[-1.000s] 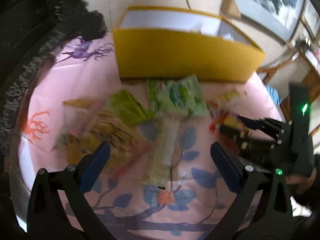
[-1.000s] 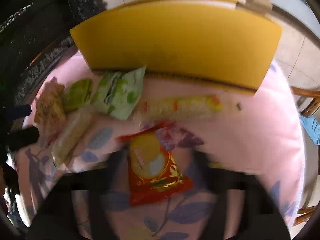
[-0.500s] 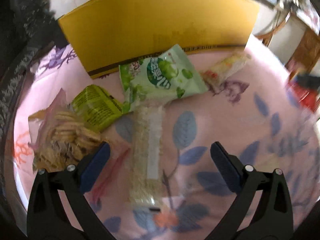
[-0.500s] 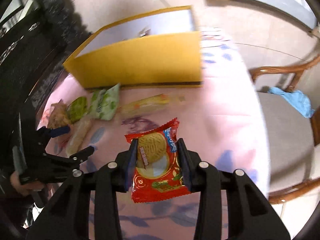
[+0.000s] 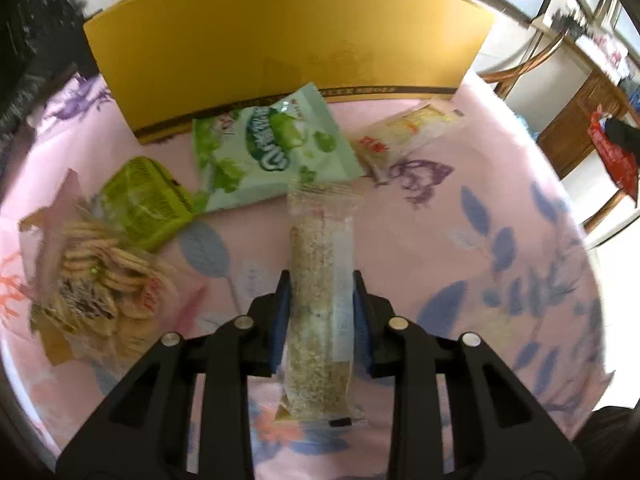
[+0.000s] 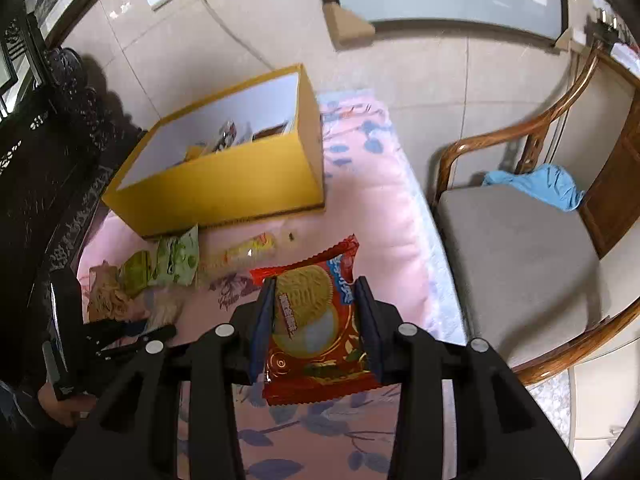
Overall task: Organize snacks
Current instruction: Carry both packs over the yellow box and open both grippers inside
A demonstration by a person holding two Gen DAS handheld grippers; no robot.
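My left gripper [image 5: 320, 292] is shut on a long clear packet of pale grain bar [image 5: 320, 280] that lies on the pink floral cloth [image 5: 460, 220]. Past it lie a pale green snack bag [image 5: 272, 148], a lime green packet [image 5: 144, 204], a bag of round biscuits [image 5: 96, 280] and a clear yellow-and-red packet [image 5: 404, 132]. In the right wrist view my right gripper [image 6: 316, 300] is shut on a red biscuit packet [image 6: 316, 320], held above the cloth. The yellow box [image 6: 224, 168] stands open at the back with several snacks inside.
A wooden armchair [image 6: 516, 248] with a grey seat and a blue cloth [image 6: 536, 184] stands right of the table. Dark carved furniture [image 6: 44, 168] borders the left side. A hand [image 6: 60, 400] holds the left gripper [image 6: 132, 336] at lower left in the right wrist view.
My left gripper came down over the grain bar packet and shut on it. My right gripper lifted the red biscuit packet up off the cloth.
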